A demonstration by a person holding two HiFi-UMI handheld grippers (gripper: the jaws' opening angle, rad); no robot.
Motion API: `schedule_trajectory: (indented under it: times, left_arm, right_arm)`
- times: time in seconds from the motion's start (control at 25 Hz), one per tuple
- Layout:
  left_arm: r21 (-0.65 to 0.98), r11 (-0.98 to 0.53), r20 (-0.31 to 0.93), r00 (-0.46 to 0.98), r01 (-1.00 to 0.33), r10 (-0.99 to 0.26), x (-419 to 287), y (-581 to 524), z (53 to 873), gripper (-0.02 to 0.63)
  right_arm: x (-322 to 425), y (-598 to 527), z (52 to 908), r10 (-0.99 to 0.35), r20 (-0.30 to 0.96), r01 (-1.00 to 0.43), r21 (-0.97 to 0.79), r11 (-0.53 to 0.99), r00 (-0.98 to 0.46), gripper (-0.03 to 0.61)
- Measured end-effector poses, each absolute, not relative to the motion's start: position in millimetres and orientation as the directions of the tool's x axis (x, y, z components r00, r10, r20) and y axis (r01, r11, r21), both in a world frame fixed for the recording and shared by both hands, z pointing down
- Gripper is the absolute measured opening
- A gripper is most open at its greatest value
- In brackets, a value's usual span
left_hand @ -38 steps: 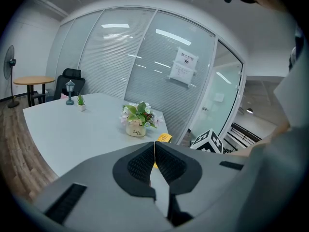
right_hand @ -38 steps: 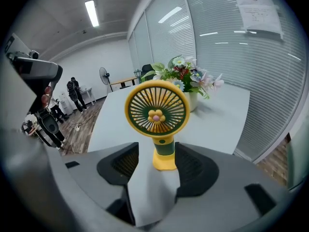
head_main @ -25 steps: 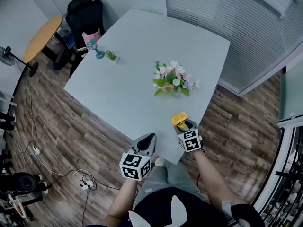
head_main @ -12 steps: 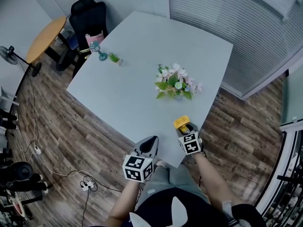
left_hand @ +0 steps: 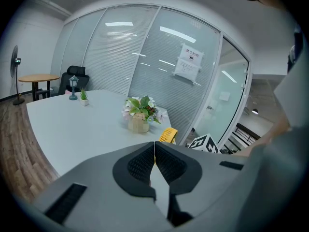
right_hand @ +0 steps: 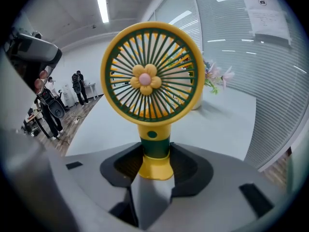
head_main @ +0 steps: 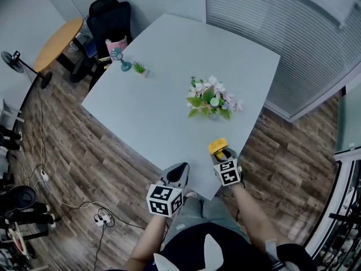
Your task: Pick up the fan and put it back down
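Since a second ago my hands have hardly shifted. Only my head has turned a little, so the table (head_main: 163, 95) now sits slightly more to the right in the head view. The jaws of my right gripper (head_main: 220, 153) stand narrower than before and are closing at this moment.

The fan (head_main: 216, 147) is between those jaws. It is yellow and green, with a small flower in the middle of its round grille, and it stands upright at the near right edge of the table. In the right gripper view the two pads are on both sides of its green stem and seem to touch it, with the yellow foot just below them. I cannot see whether the foot rests on the table.

My left gripper (head_main: 182, 165) is to the left of the fan, at the near corner of the table and apart from the fan. Its jaws are pressed together with nothing between them.

Farther on the table, past the fan, stand the flowers (head_main: 211, 100). At the far left corner are a lamp (head_main: 118, 58) and a small plant (head_main: 139, 68), just beside each other. A chair (head_main: 110, 16) stands beyond that corner.
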State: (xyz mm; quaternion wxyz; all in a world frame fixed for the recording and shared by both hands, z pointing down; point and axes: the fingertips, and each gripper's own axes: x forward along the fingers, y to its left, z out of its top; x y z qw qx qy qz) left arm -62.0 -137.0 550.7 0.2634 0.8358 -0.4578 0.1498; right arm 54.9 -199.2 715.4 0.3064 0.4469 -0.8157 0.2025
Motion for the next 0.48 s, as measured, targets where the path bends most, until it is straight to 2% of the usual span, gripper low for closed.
schedule_trajectory:
  times: [0.48]
  left_arm:
    - [0.302, -0.440, 0.480, 0.534, -0.846, -0.696, -58.3, -136.9, 548.0, 0.021]
  right_arm:
    - [57.2, -196.9, 710.0, -0.596, 0.687, -0.845, -0.050, 0.533, -0.416, 0.178]
